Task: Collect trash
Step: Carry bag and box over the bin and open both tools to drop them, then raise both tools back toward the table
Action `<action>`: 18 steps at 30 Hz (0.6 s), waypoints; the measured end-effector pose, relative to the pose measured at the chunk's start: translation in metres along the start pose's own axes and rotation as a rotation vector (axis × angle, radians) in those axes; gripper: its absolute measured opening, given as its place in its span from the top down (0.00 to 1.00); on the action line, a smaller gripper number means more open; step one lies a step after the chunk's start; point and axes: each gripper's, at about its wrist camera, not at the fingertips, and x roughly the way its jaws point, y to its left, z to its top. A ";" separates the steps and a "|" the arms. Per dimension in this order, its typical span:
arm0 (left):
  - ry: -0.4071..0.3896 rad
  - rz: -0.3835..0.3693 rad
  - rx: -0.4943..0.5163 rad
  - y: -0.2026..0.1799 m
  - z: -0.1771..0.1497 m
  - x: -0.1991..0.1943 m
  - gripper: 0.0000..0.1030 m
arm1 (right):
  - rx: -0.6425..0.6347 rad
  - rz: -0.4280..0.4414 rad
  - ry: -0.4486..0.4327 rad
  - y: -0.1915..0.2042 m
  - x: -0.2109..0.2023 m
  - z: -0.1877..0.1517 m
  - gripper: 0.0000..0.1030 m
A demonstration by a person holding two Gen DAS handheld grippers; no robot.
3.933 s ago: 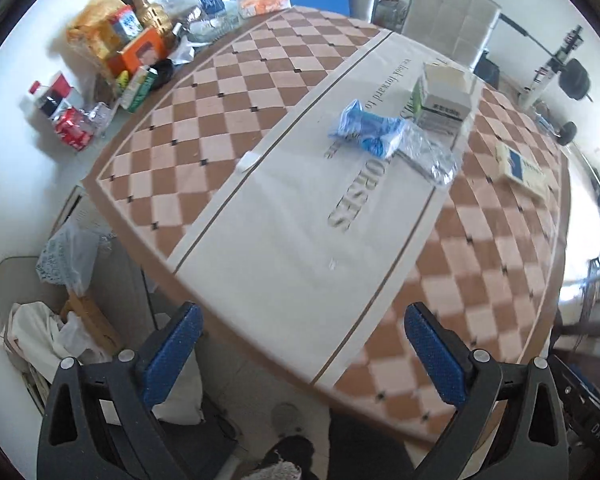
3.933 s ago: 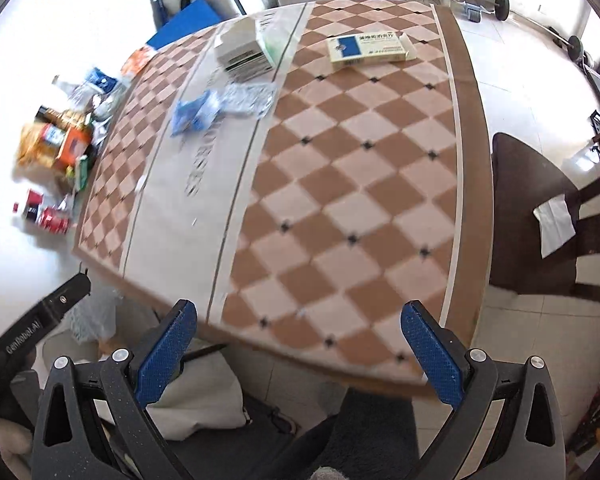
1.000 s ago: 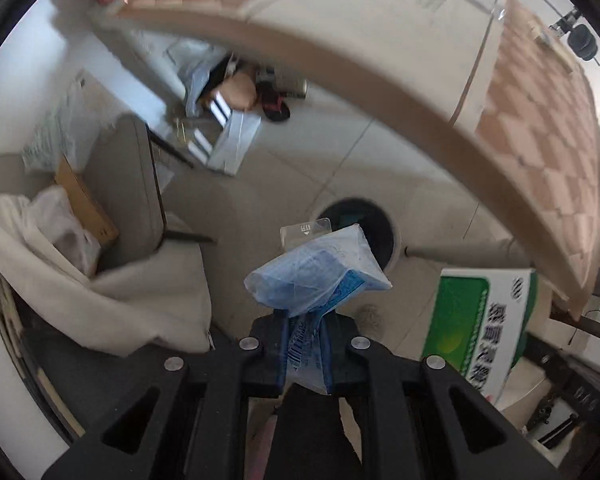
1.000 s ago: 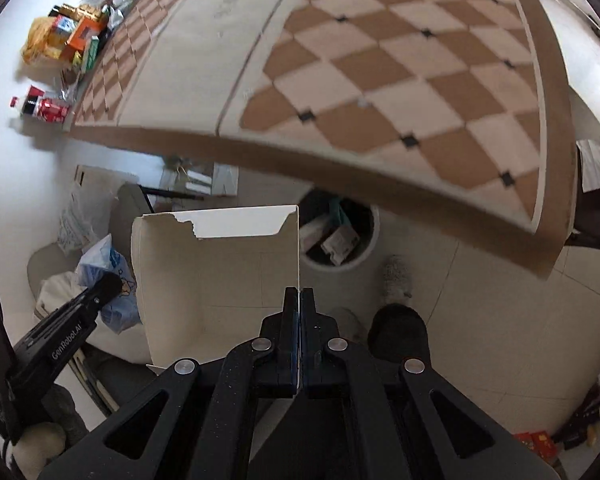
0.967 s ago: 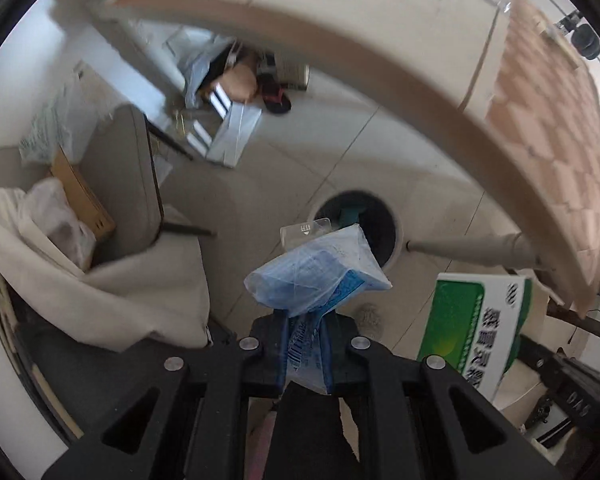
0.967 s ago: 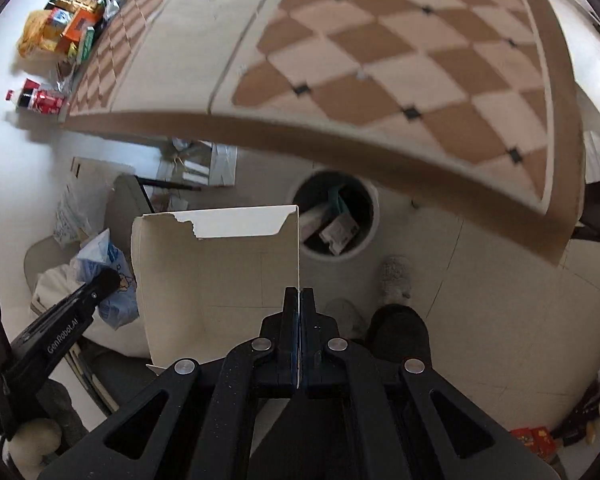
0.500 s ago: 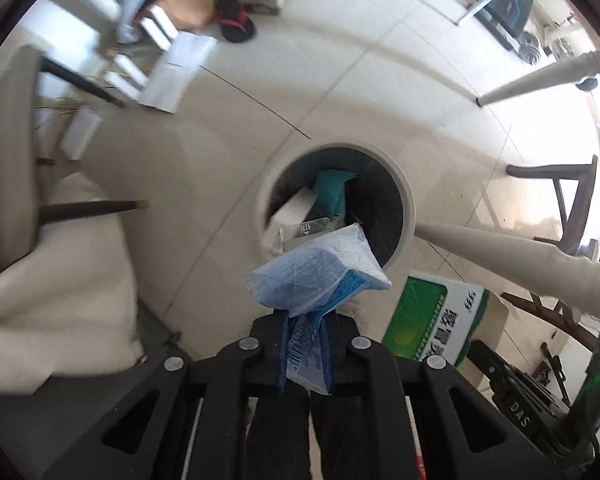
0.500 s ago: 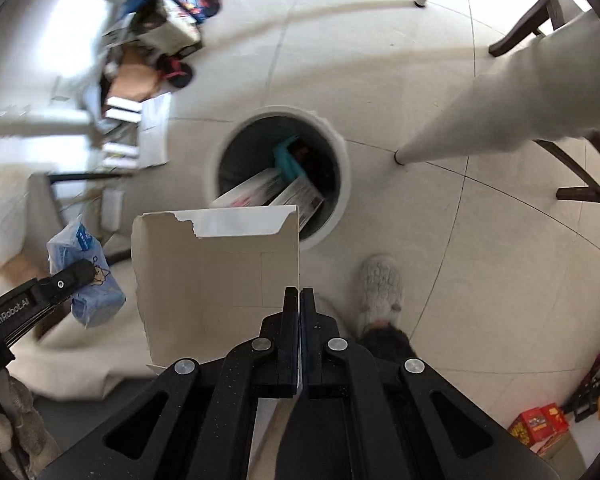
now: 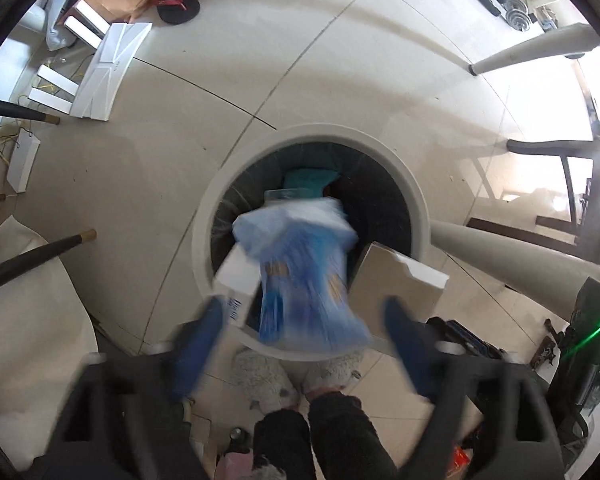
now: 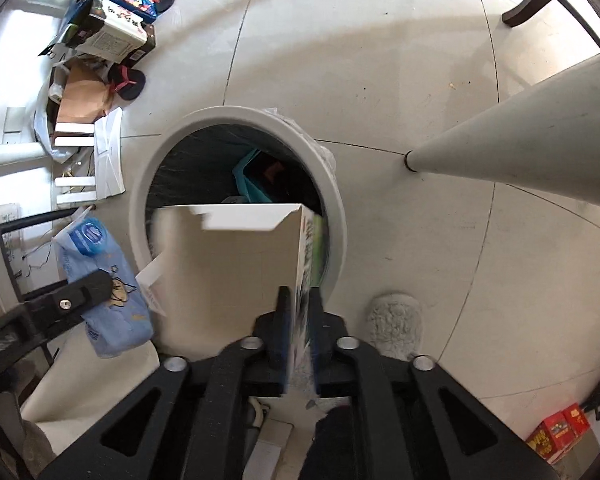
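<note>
The left gripper point(image 9: 300, 344) was opening, its blue pads clear of the blue bag point(image 9: 304, 272) blurred between them over the bin point(image 9: 408, 184); the right gripper point(image 10: 300, 320) was opening, the torn carton point(image 10: 228, 260) between its fingers.

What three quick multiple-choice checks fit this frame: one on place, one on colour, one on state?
1. Where is the blue plastic bag?
A. On the table
B. Over the round bin
C. On a chair

2. What colour is the bin's rim?
A. White
B. Red
C. Green

3. How do the left gripper pads stand to the bag?
A. Pressed shut on it
B. Spread apart, clear of it
C. Out of view

Answers: 1 B, the bag hangs blurred above the bin mouth. 2 A, a white ring surrounds the dark liner. 3 B, the jaws are opening, both blue pads wide of the bag. The right gripper, also opening, has the cardboard box between its pads.
</note>
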 end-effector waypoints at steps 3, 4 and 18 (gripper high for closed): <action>-0.010 0.035 -0.003 0.004 -0.007 -0.002 0.05 | 0.003 0.004 -0.002 0.001 0.004 0.001 0.63; -0.011 0.052 -0.001 0.005 -0.010 -0.002 0.01 | 0.000 -0.002 -0.006 0.001 0.003 0.001 0.60; -0.099 0.205 0.044 0.015 -0.064 -0.035 0.00 | -0.149 -0.154 -0.062 0.027 -0.050 -0.032 0.00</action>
